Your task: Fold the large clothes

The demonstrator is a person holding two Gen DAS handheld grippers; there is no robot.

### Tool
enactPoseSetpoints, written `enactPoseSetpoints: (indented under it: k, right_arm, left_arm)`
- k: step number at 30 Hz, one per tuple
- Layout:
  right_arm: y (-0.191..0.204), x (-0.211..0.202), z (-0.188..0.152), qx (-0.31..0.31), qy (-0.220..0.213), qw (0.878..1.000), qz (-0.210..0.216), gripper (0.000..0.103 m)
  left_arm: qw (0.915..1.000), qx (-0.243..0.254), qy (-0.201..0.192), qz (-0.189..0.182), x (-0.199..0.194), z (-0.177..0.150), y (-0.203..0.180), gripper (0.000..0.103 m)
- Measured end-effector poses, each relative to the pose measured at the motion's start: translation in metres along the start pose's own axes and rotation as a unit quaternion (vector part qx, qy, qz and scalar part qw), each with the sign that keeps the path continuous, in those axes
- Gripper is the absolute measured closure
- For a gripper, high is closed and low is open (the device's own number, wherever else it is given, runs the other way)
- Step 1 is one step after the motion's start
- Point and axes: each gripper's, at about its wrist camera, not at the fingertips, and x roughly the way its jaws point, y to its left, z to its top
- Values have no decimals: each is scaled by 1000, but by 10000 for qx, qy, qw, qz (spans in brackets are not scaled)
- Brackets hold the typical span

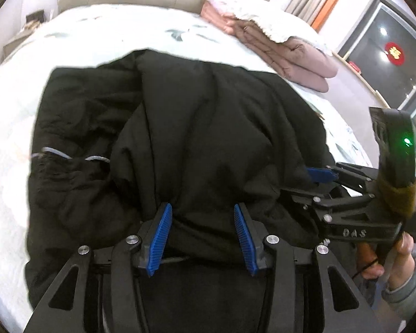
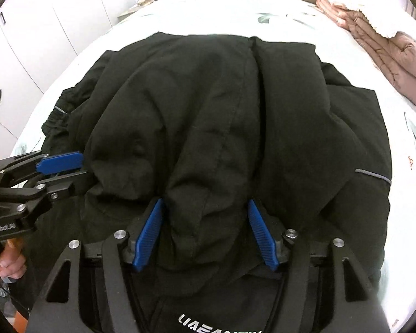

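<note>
Left wrist view has the black jacket (image 1: 197,127) heaped mid-frame on the bed (image 1: 97,30), bunched between the left gripper (image 1: 203,238) pads, pink quilt (image 1: 285,52) upper right; right wrist view alone shows wardrobe doors (image 2: 41,27) upper left, right gripper (image 2: 205,236) likewise pinching cloth.

The black garment (image 2: 222,127) covers the middle of the bed (image 2: 208,14), and its near hem runs under each hand-held gripper's frame, out of sight. White lettering (image 2: 219,321) on it is cut off by the bottom edge. Whether either gripper's pads (image 1: 163,236) press the cloth is unclear.
</note>
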Motion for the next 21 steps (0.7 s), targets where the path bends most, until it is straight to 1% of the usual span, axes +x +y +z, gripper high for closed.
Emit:
enactPoseSetpoints:
  k: [2,5,7,8,10,12,14,16,17,18,21]
  right_arm:
    - [0,-17,-4,44,-129,9999,40,37]
    - [1,-53,-14,189,-417,9989,131,37]
    - [3,-92,-27,262,-682,9972,164,37]
    - [5,-111,-35,261,-805,9963,163,37]
    - [15,-156,-52,200,-1055,9942,102,37]
    - [25,-199,-74,157,-1218,9924,-38,37]
    - [33,-236,-99,203,-1275,9915,-152,37]
    - [36,-259,-118,273,-1266,9915,-140,37]
    - [35,-271,-130,320,-1259,9914,-155,37]
    - [35,-276,-139,350,-1269,9911,-189,35]
    - [18,-286,-172,649,-1260,9891,-388,27]
  left_arm:
    - [9997,106,-202,75,-23,-4,-7,55]
    - [9974,277,-624,246,-74,-16,-22,55]
    - [9956,322,-847,230,-114,-29,-30,55]
    - [9941,381,-984,256,-140,-38,-37,55]
    - [9906,512,-1169,482,-179,-52,-48,55]
    - [9866,565,-1242,898,-212,-69,-59,55]
    - [9855,462,-1177,1131,-242,-88,-62,53]
    - [9850,298,-1155,1250,-270,-112,-58,45]
    - [9852,169,-1131,1274,-279,-124,-52,37]
    - [9856,45,-1100,1284,-283,-133,-45,35]
    - [9840,-679,-937,1353,-283,-173,-13,35]
